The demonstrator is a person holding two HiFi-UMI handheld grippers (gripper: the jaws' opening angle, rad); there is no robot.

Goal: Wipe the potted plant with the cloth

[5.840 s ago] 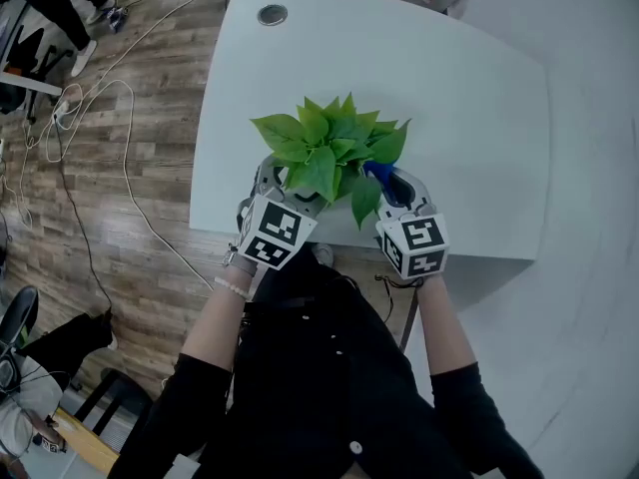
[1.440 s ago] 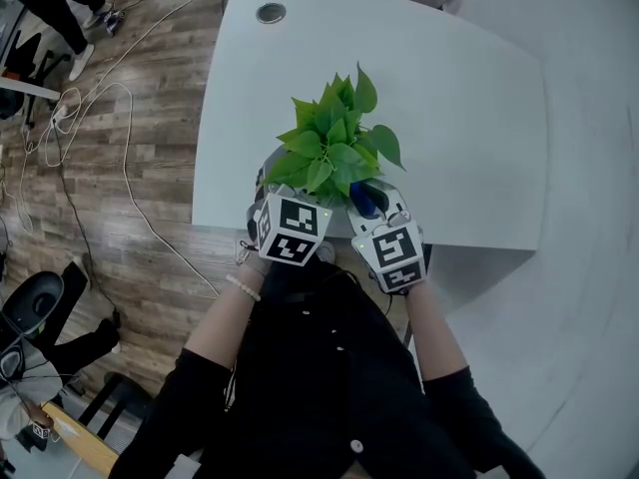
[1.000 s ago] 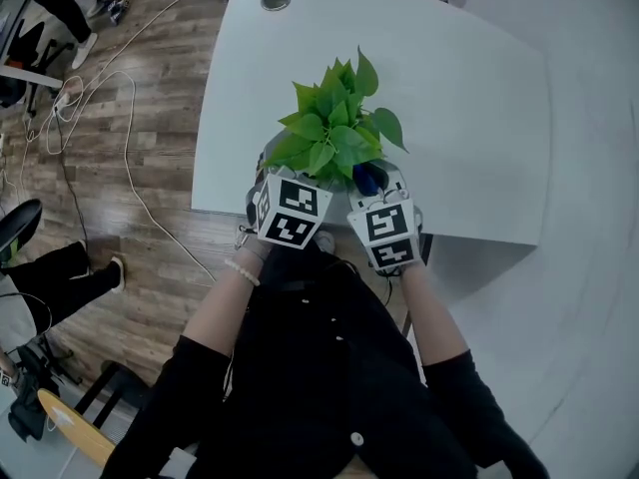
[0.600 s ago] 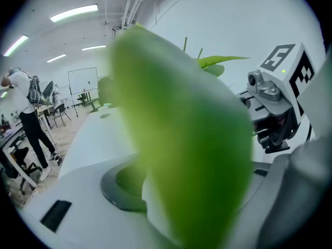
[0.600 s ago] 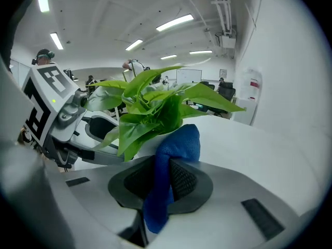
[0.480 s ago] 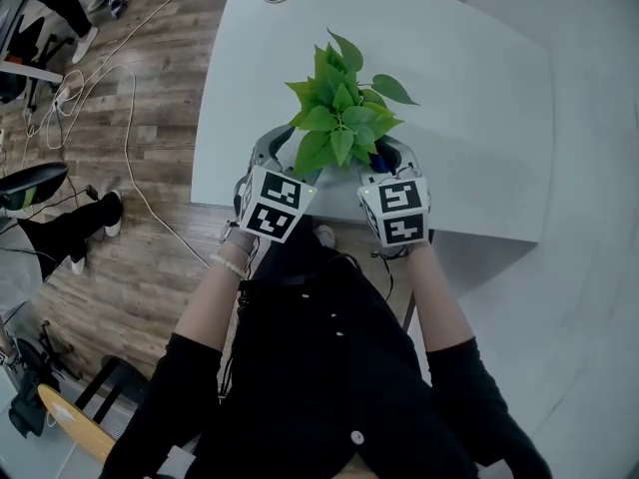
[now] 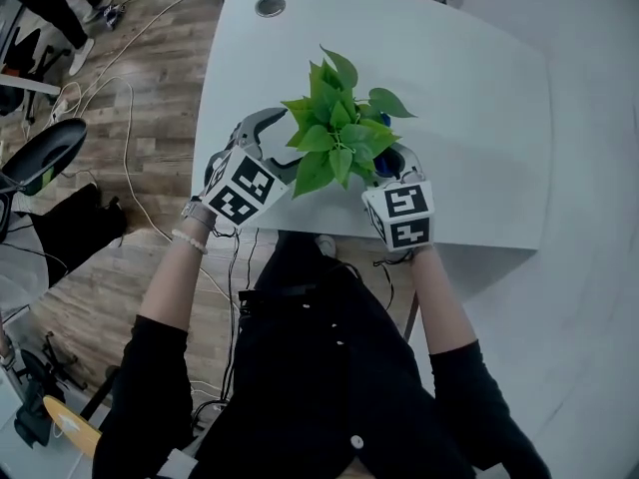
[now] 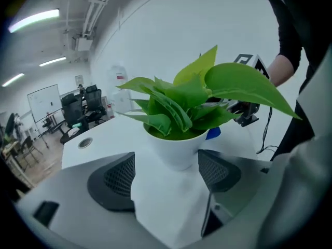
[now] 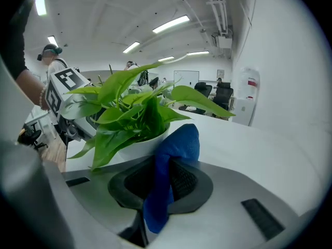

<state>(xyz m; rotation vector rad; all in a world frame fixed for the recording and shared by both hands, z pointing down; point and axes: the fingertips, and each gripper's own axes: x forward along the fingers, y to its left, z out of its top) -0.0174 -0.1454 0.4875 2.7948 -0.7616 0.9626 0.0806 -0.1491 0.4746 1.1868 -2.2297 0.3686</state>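
Holding the blue cloth (image 9: 179, 141) in the right tool (image 9: 161, 179): jaws clamped on it, a wad sticking out past the tips, right up against the white pot (image 8: 179, 149). Can't tell if it's actually touching.

Left tool (image 8: 167, 176): jaws opening, wide apart, nothing gripped. The pot sits just ahead between the pads, and both pads are clear of it.

The plant (image 7: 334, 133) stands on the white surface (image 7: 469, 98), near the edge closest to the person, between the two tools.

Risks, my read:
- The pot is unbraced with the left jaws off it. A sideways push from the cloth could slide or tip it, and it's close to the edge.
- The leaves look thin and springy. Wiping one without support would likely bend it away or tear it at the stem.
- The cloth is only pinched at a fold, so a snag on a leaf could pull it out.

The surface is bare apart from the pot, with a round cable hole (image 7: 270, 6) at the far corner.

Room: wood-plank floor (image 7: 150, 58), an office chair (image 7: 45, 158) to the left, a whiteboard (image 8: 45, 100) and more chairs further back, strip lights (image 9: 171, 24) overhead.
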